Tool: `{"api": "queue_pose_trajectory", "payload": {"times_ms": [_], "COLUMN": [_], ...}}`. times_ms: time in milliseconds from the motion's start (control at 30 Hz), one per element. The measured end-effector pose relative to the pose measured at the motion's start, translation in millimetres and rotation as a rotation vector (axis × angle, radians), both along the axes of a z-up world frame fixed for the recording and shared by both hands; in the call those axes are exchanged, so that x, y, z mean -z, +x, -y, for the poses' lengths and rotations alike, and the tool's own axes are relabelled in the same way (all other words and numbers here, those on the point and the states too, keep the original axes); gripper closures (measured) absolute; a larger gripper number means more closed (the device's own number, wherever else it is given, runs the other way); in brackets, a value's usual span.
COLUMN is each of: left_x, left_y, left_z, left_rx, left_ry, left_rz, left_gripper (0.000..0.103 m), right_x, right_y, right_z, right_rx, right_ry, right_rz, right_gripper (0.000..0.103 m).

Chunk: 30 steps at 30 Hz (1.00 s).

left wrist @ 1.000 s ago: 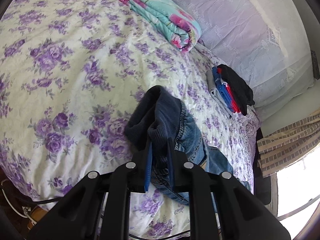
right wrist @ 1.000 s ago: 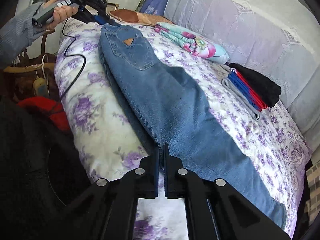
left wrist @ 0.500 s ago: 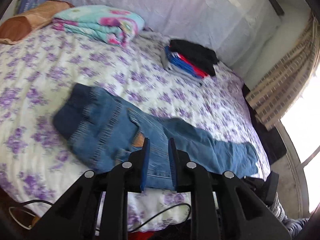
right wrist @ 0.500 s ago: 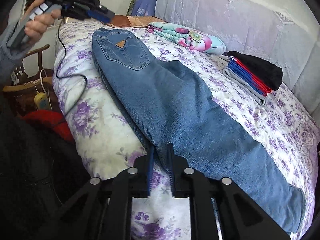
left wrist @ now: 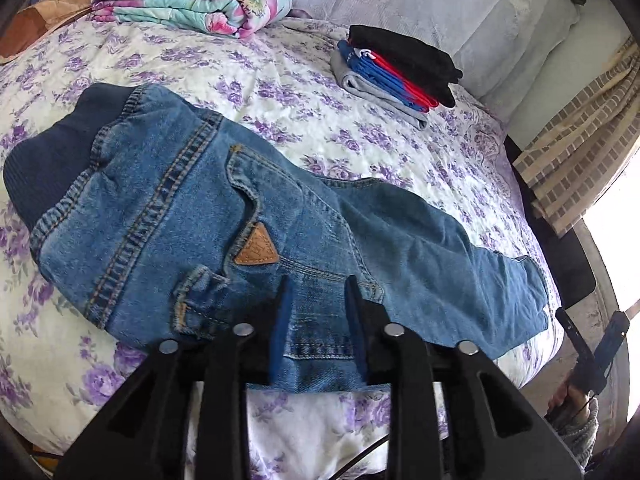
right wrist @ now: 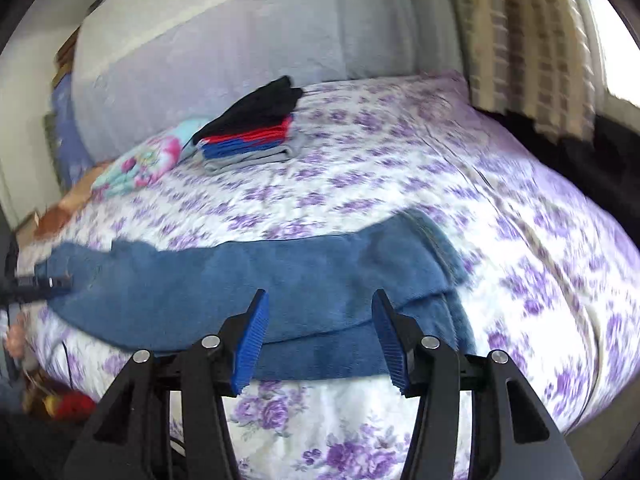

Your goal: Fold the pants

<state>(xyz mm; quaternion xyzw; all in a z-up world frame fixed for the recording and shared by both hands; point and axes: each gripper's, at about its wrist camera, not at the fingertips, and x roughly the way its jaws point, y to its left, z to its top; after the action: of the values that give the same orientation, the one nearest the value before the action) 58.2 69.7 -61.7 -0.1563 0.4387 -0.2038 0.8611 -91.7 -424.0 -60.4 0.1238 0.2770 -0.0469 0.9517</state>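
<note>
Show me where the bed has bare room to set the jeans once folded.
Free sheet lies between the jeans and the clothes stack, and toward the curtain beyond the leg hems. The far side is crowded: the rolled blanket sits close to the stack. The near edge is narrow.

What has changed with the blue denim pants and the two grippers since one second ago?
The left gripper let go of the blue denim pants, which now lie flat on the floral bedsheet. Both grippers' jaws have just been opening; the right gripper swung toward the leg ends. The folded clothes stack stayed.
</note>
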Motion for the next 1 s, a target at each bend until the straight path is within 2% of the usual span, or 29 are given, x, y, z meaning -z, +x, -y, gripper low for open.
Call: {"api": "queue_pose_trajectory", "payload": {"times_ms": [100,233,367,433,533,567,667,767,867,933,1000], "left_x": [0.6,2.2,1.4,2.3,3.4,3.5,2.6,2.6,4.7,4.8,4.3], "left_y": [0.8,-0.7,-0.2,0.4,1.1,0.9,0.7,1.4,1.8,1.9,1.6], "left_z": [11.7,15.6,14.2,13.3,11.2,10.4,6.0,1.9,0.6,1.5,0.9], "left_rx": [0.017,0.023,0.021,0.02,0.019,0.019,0.013,0.011,0.012,0.013,0.016], "left_ry": [0.021,0.034,0.031,0.028,0.018,0.014,0.002,-0.013,-0.021,-0.016,-0.018], "left_rz": [-0.001,0.005,0.008,0.006,0.007,0.007,0.009,0.008,0.007,0.008,0.005], "left_gripper": [0.069,0.068,0.068,0.068,0.068,0.068,0.068,0.068,0.068,0.068,0.068], "right_x": [16.8,34.4,50.2,49.3,47.0,45.1,24.7,12.1,27.2,43.5,48.6], "right_y": [-1.4,11.1,25.9,31.7,38.8,37.6,17.9,-4.5,-13.2,-15.9,-23.0], "right_z": [27.2,46.8,68.1,70.4,74.7,74.4,64.7,60.7,63.9,69.0,71.2], "right_rx": [0.072,0.091,0.13,0.131,0.119,0.111,0.098,0.106,0.132,0.159,0.186], "right_ry": [0.196,0.361,0.516,0.53,0.512,0.515,0.466,0.441,0.445,0.497,0.546], "right_rz": [-0.014,-0.01,-0.003,0.013,0.03,0.039,0.081,0.07,-0.008,-0.043,-0.045], "right_gripper": [0.05,0.051,0.056,0.061,0.093,0.096,0.096,0.096,0.095,0.092,0.077]}}
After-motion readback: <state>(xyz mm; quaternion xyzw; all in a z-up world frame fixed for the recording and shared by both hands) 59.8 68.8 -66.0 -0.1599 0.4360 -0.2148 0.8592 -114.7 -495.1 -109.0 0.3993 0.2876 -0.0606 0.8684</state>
